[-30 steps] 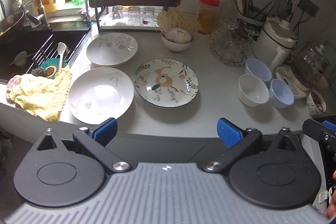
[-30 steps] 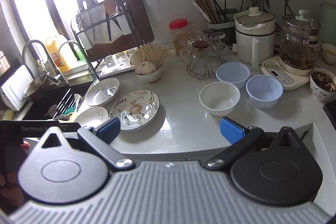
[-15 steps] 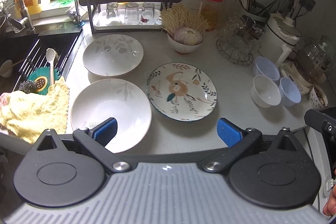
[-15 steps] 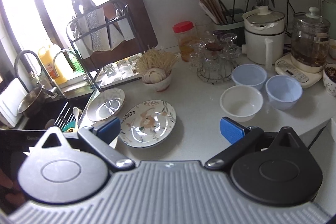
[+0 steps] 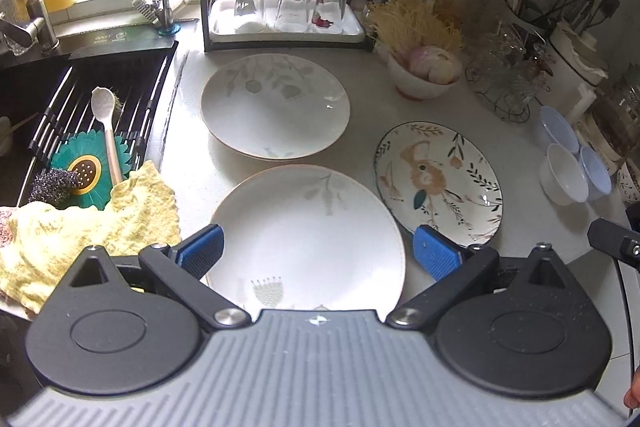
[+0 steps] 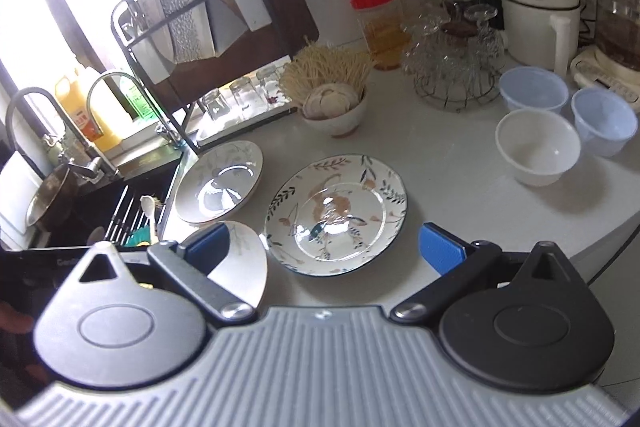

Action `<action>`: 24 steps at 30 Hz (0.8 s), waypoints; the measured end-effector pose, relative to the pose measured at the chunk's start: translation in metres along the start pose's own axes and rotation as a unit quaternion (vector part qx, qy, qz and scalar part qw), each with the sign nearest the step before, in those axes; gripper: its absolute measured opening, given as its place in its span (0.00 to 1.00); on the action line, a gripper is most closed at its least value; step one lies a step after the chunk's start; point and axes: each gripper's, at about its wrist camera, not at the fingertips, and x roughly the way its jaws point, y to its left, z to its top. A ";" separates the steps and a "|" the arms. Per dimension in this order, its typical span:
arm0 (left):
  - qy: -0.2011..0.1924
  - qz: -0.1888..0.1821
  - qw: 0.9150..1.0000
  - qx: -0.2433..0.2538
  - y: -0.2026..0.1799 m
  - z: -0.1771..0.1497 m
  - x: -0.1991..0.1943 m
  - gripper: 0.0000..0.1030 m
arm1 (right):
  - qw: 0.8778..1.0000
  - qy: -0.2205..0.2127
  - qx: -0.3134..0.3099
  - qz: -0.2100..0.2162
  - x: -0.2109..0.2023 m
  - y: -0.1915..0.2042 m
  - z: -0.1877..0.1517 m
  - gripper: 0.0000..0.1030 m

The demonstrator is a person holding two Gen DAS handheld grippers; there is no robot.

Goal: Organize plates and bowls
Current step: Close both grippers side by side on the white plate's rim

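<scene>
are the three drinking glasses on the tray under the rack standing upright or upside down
Upside down. The three glasses stand mouth-down on the white tray under the rack, thick bases on top.

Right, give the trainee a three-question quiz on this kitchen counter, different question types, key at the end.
1. True or false: the left gripper holds the near plain white round plate.
2. How many small empty bowls sit grouped at the counter's right end?
A) two B) three C) five
3. Fill in: the plate painted with an orange bird and dark leaves lies between the two white plates and the ___.

Key
1. False: its blue fingers stand wide apart over the plate, gripping nothing.
2. B: one white, two pale blue.
3. Small bowls.
</scene>
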 end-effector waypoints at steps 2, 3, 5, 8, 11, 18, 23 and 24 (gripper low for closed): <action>0.001 -0.005 1.000 -0.003 0.018 0.001 0.008 0.99 | 1.000 0.005 0.002 0.004 0.012 0.010 -0.006 1.00; 0.004 -0.005 1.000 -0.004 0.026 0.001 0.013 0.98 | 1.000 0.011 0.001 0.001 0.019 0.014 -0.009 1.00; 0.010 -0.006 1.000 -0.010 0.041 0.001 0.023 0.98 | 1.000 0.026 0.004 -0.002 0.034 0.023 -0.014 1.00; 0.018 -0.014 1.000 -0.019 0.061 -0.002 0.036 0.98 | 0.999 0.046 0.017 0.012 0.054 0.033 -0.021 0.97; 0.039 -0.018 0.999 -0.028 0.078 -0.008 0.053 0.88 | 0.998 0.060 0.008 0.022 0.070 0.046 -0.029 0.91; 0.066 -0.044 0.996 -0.038 0.104 -0.019 0.083 0.68 | 0.994 0.109 0.001 0.017 0.110 0.067 -0.041 0.53; 0.076 -0.053 0.995 -0.042 0.112 -0.018 0.100 0.48 | 0.992 0.123 0.008 -0.009 0.132 0.066 -0.048 0.35; 0.076 -0.056 0.995 -0.042 0.113 -0.017 0.102 0.45 | 0.992 0.125 0.005 -0.015 0.136 0.066 -0.049 0.30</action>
